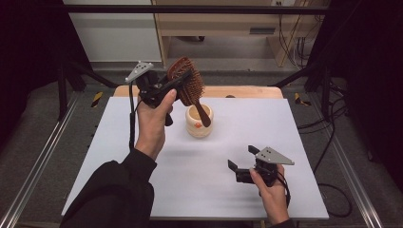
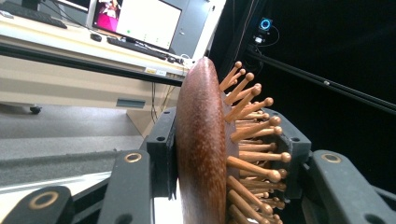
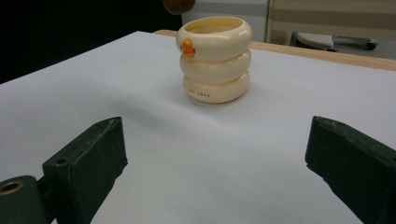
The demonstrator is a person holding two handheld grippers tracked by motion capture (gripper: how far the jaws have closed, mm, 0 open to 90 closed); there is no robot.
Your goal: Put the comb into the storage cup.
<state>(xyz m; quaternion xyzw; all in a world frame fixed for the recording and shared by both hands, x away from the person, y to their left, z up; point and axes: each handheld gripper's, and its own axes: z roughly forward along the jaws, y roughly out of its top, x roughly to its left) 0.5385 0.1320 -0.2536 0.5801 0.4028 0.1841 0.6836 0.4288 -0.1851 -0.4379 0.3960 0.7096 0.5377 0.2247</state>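
A brown wooden hairbrush (image 1: 189, 85) is held in the air above a cream ringed cup (image 1: 199, 121) with an orange mark. My left gripper (image 1: 177, 81) is shut on the brush head; its handle points down over the cup's mouth. In the left gripper view the brush (image 2: 201, 154) stands edge-on between the jaws, wooden bristles to the right. My right gripper (image 1: 241, 164) rests low near the table's front right, open, nothing between its fingers. The right gripper view shows the cup (image 3: 215, 58) ahead and the handle tip (image 3: 177, 5) above it.
The cup stands on a white sheet (image 1: 142, 190) that covers a wooden table (image 1: 247, 91). A desk (image 2: 70, 46) with monitors and a keyboard stands beyond the table. Black frame bars and cables run along both sides.
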